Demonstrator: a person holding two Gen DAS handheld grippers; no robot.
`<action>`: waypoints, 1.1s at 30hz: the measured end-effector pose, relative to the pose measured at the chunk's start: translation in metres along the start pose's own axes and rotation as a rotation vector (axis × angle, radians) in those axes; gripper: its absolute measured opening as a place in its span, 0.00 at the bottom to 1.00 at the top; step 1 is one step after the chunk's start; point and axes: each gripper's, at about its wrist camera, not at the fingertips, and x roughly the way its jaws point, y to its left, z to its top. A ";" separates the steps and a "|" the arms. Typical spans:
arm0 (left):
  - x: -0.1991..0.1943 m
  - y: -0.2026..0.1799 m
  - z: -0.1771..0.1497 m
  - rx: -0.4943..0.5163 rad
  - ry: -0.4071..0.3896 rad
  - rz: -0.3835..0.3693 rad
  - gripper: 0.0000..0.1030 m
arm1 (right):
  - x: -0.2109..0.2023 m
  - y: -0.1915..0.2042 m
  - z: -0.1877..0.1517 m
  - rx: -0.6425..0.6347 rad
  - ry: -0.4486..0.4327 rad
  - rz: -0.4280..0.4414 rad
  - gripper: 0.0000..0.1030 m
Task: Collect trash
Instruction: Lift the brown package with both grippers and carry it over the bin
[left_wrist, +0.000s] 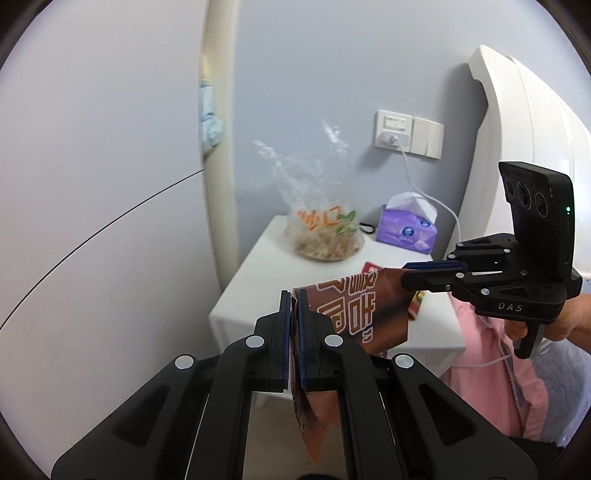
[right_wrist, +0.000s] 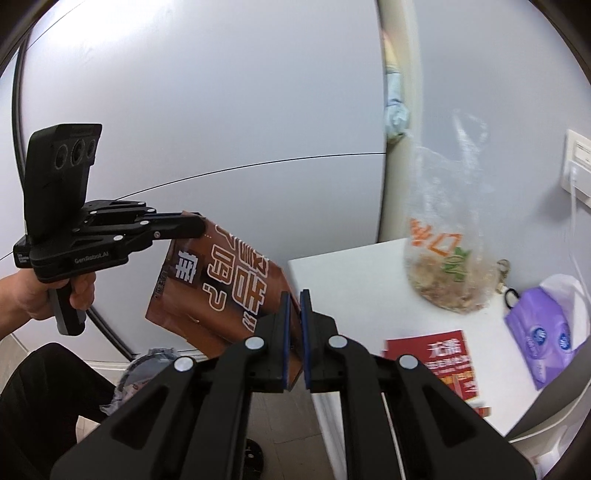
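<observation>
A brown snack wrapper (left_wrist: 354, 314) with white and orange lettering hangs in the air between both grippers, in front of the white bedside table (left_wrist: 258, 295). My left gripper (left_wrist: 293, 332) is shut on its left edge. My right gripper (right_wrist: 294, 332) is shut on its other corner; it also shows in the left wrist view (left_wrist: 436, 271). The wrapper (right_wrist: 221, 280) and the left gripper (right_wrist: 184, 225) show in the right wrist view. A clear plastic bag (left_wrist: 325, 229) holding food scraps stands on the table.
A purple tissue pack (left_wrist: 406, 229), a red leaflet (right_wrist: 443, 362) and keys (right_wrist: 504, 269) lie on the table. A wall socket (left_wrist: 406, 133) with a white cable is behind. A white headboard (left_wrist: 524, 147) and pink cloth (left_wrist: 491, 362) are right. A dark bin (right_wrist: 147, 369) stands on the floor below.
</observation>
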 end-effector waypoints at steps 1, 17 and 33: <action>-0.005 0.004 -0.004 -0.009 0.001 0.010 0.03 | 0.002 0.008 0.000 -0.006 0.002 0.008 0.07; -0.102 0.065 -0.083 -0.140 0.020 0.189 0.03 | 0.045 0.123 -0.003 -0.086 0.052 0.159 0.07; -0.151 0.105 -0.177 -0.308 0.083 0.312 0.03 | 0.114 0.210 -0.051 -0.091 0.229 0.280 0.07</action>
